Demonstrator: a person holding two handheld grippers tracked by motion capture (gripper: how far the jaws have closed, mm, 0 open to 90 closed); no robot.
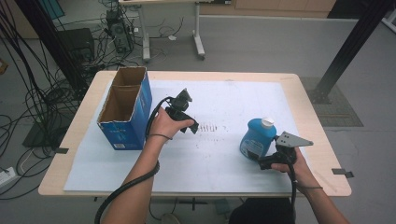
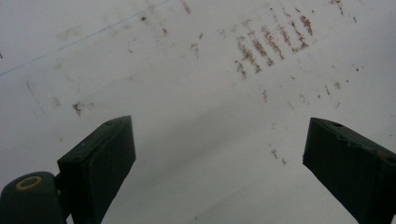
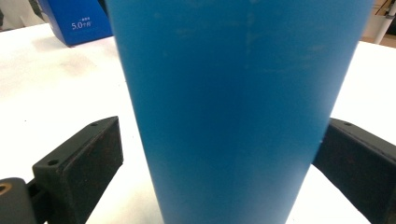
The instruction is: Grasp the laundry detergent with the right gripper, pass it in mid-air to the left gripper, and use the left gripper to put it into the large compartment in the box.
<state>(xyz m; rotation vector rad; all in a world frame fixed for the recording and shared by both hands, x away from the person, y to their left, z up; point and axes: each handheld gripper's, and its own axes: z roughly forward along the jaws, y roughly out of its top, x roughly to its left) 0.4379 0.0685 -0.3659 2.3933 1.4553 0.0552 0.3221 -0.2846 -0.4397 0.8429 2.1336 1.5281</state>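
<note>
White paper [image 1: 224, 154] covers your table, where your right gripper [image 1: 267, 161] sits wide open around the blue bottle [image 1: 256, 137] at four o'clock, not squeezing yet, while your left gripper [image 1: 189, 122] hangs open, empty.

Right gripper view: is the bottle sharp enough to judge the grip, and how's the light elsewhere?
Right gripper view: blue bottle close and soft, faint sheen, jaws apart either side. Left gripper view: white sheet evenly lit, stains slightly blurred. High view: soft, no harsh shadows.
</note>
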